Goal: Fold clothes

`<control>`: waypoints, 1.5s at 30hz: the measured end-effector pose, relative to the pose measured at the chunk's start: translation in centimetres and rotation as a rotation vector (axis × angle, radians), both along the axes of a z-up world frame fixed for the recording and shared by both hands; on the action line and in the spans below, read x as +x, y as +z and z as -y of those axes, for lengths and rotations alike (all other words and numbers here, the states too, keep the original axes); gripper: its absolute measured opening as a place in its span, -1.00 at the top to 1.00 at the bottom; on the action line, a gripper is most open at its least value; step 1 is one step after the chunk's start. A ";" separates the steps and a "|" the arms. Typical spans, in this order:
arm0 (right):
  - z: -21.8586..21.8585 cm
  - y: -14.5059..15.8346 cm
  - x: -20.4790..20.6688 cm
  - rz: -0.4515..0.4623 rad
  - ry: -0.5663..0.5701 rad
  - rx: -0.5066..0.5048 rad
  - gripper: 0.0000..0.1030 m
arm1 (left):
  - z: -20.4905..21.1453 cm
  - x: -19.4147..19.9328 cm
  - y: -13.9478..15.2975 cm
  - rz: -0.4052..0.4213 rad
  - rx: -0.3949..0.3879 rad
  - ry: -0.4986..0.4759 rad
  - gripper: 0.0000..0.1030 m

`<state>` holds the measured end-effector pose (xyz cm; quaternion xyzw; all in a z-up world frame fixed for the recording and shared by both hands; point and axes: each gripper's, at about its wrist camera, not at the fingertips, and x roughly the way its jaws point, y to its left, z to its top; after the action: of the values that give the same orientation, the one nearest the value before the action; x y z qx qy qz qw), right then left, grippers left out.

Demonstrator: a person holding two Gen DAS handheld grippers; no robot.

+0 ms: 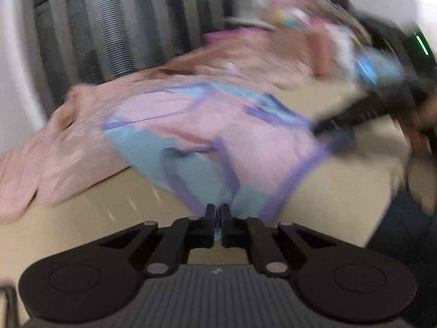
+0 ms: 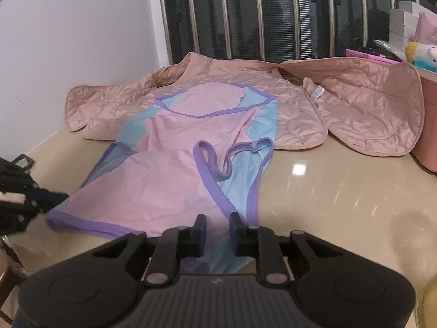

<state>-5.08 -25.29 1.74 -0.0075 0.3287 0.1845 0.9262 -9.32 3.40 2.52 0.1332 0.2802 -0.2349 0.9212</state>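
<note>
A pink and light-blue sleeveless garment with purple trim (image 2: 164, 186) lies flat on the beige table (image 2: 341, 191), its top overlapping a pink quilted jacket (image 2: 355, 104). In the blurred left wrist view my left gripper (image 1: 217, 213) is shut on the garment's (image 1: 218, 136) blue, purple-edged near corner. My right gripper (image 2: 217, 231) hovers over the near hem with its fingers apart, fabric showing in the gap and under them. The left gripper (image 2: 58, 198) appears at the hem's left corner, and the right gripper (image 1: 325, 129) shows as a dark blur at the garment's far corner.
The quilted jacket (image 1: 68, 150) spreads across the table's back by a barred window (image 2: 245, 13). A pink box (image 2: 426, 136), a plush toy (image 2: 420, 52) and cartons stand at the right. A white wall (image 2: 68, 41) closes the left side.
</note>
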 end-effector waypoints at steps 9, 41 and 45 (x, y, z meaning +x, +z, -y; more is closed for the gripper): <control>-0.3 0.8 -0.9 0.015 0.009 0.000 0.77 | -3.3 -0.7 1.8 -0.008 -0.170 0.223 0.43; 1.0 1.9 8.6 0.001 -0.102 0.001 0.42 | -4.5 7.4 1.9 -0.087 -0.266 0.492 0.02; -0.8 1.8 7.3 -0.012 -0.028 -0.059 0.36 | -2.9 7.6 1.2 -0.119 -0.196 0.438 0.02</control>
<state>2.21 -24.48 3.58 -0.0291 0.3398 0.1616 0.9261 -1.74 6.25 3.76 -0.0349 0.3322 -0.0632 0.9405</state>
